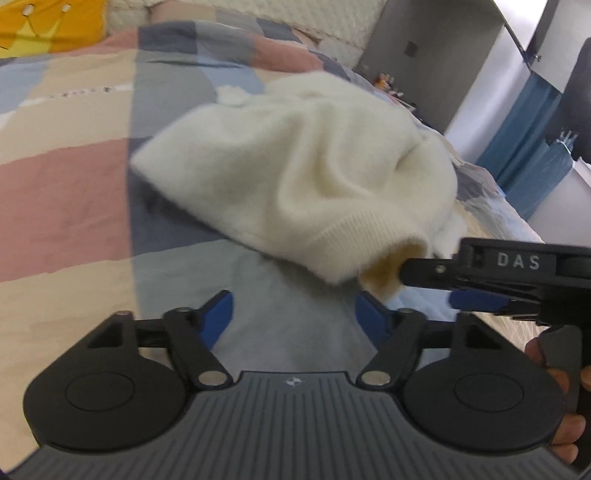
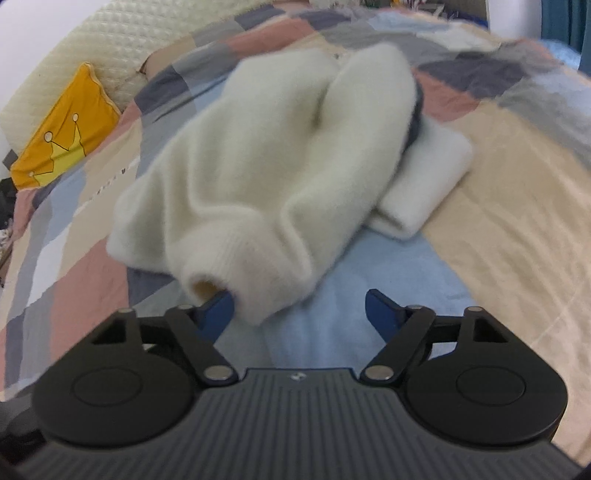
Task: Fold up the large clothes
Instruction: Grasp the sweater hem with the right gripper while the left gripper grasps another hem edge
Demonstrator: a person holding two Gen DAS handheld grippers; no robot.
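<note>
A fluffy cream-white sweater [image 1: 295,173] lies bunched on a patchwork quilt, also in the right wrist view [image 2: 266,155]. Its ribbed cuff [image 2: 218,273] hangs over my right gripper's left blue finger [image 2: 218,310]. My right gripper [image 2: 299,310] is open, with the cuff draped on one finger. In the left wrist view the right gripper's body [image 1: 517,273] enters from the right, its finger inside the cuff opening [image 1: 391,266]. My left gripper [image 1: 293,314] is open and empty, just in front of the sweater. A folded part of the sweater [image 2: 424,184] lies to the right.
The patchwork quilt [image 1: 74,206] covers the bed, also seen in the right wrist view [image 2: 517,221]. A yellow crown pillow [image 2: 62,136] lies at the headboard, also in the left wrist view [image 1: 40,26]. A blue curtain [image 1: 528,140] and a grey wall stand beyond the bed's right edge.
</note>
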